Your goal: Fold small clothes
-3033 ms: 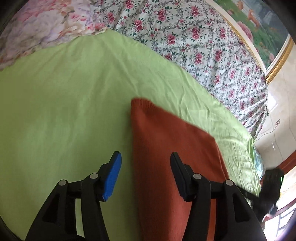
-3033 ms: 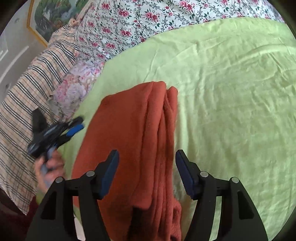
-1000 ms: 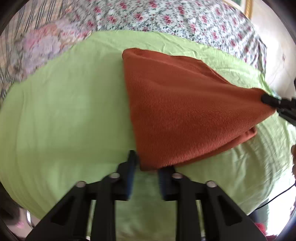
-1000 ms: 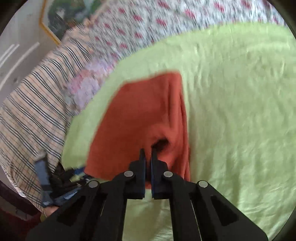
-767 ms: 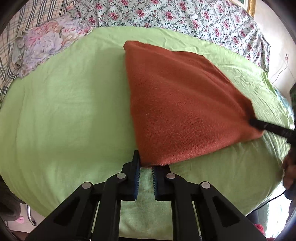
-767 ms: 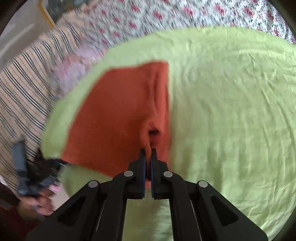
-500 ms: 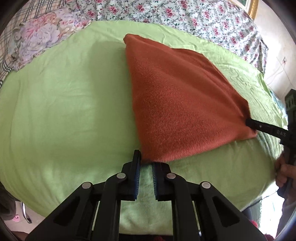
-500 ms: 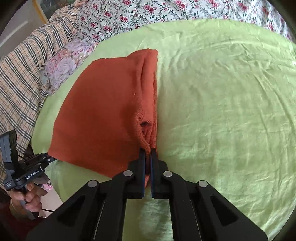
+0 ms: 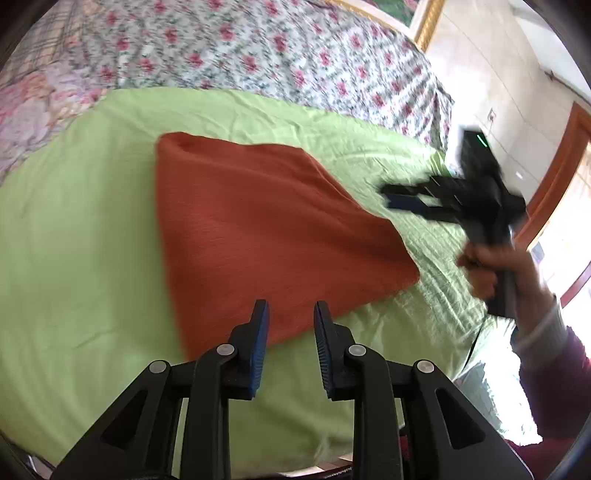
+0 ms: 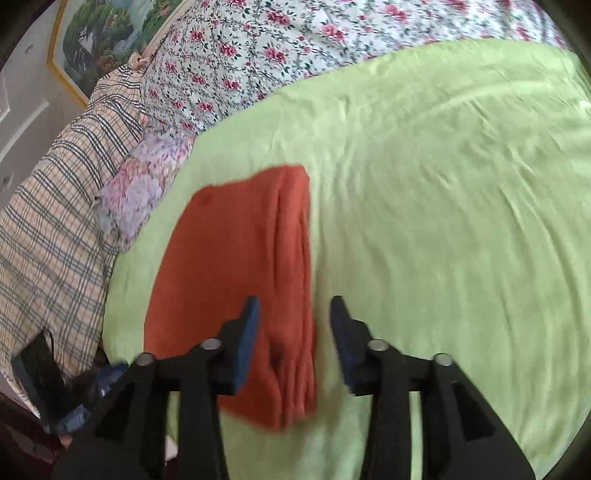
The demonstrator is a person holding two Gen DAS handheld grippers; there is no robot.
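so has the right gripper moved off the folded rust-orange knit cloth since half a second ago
Yes: right gripper has let go of the folded rust-orange knit cloth corner, fingers opening, now over the lime-green sheet.

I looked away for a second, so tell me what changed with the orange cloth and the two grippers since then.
Both grippers let go: the left gripper and right gripper, shut on the near corners of the orange cloth a second ago, are opening with nothing pinched. The cloth stays folded flat on the green sheet.

1. Light green sheet (image 10: pixel 443 221) covering the bed
2. Floral quilt (image 9: pixel 258 59) beyond it
3. Plaid blanket (image 10: pixel 48 240), left
4. Framed painting (image 10: pixel 99 33) on wall
5. Wooden door frame (image 9: pixel 557 173)
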